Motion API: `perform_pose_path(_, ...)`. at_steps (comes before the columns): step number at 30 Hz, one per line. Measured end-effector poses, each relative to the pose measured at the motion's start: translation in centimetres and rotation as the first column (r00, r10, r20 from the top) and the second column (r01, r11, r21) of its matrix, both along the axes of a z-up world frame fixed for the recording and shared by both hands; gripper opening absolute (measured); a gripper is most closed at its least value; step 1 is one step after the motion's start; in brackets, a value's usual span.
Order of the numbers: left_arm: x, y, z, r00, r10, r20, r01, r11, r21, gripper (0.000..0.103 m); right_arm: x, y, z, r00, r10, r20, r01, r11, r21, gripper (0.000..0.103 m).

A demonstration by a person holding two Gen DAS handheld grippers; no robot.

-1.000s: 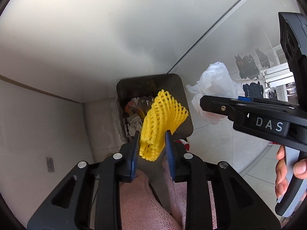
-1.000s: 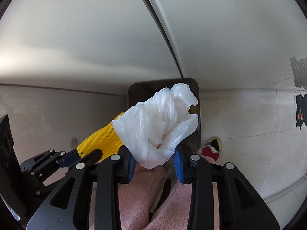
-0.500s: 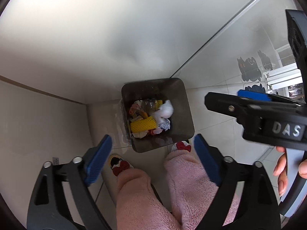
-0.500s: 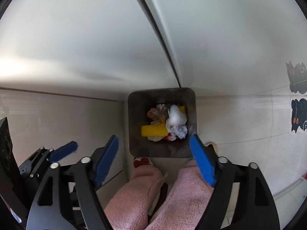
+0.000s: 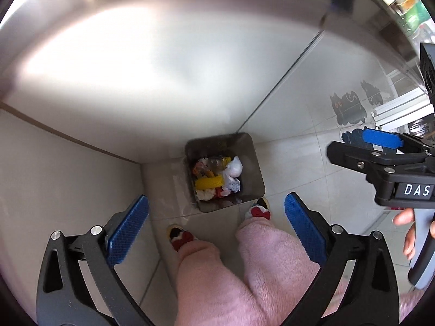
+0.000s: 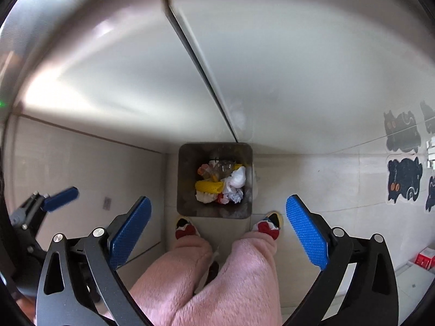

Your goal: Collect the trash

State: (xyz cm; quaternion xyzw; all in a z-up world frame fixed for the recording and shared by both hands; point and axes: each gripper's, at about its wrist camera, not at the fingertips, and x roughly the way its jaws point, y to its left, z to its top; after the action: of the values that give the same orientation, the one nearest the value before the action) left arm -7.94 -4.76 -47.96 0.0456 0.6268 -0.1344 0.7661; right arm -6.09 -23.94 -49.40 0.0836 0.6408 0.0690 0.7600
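Observation:
A dark square trash bin (image 5: 251, 160) (image 6: 187, 176) stands on the floor below both grippers. Inside it lie the yellow foam net (image 5: 209, 182) (image 6: 208, 186), the white plastic bag (image 5: 234, 168) (image 6: 238, 177) and other crumpled trash. My left gripper (image 5: 216, 226) is wide open and empty, high above the bin. My right gripper (image 6: 217, 225) is also wide open and empty above the bin. The right gripper shows at the right edge of the left wrist view (image 5: 380, 149). The left gripper shows at the left edge of the right wrist view (image 6: 46, 203).
The person's pink fleece legs (image 5: 217, 271) (image 6: 217, 271) and red-bowed slippers (image 5: 182, 237) (image 6: 267, 226) stand just in front of the bin. A pale cabinet front (image 5: 136, 68) rises behind it. Black cat floor mats (image 6: 403, 182) lie on the tiled floor to the right.
Both grippers opened and dropped the yellow net and the white bag into the bin. Both have since risen, so the bin looks smaller and farther.

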Motion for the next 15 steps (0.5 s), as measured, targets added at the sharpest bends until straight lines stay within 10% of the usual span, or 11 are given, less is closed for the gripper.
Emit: perform_pose_path(15, -0.1, 4.0, 22.9, 0.924, 0.118, 0.365, -0.086, 0.991, -0.101, 0.095, -2.0, -1.1, 19.8, 0.950, 0.003, 0.312, 0.052, 0.985, -0.166, 0.100)
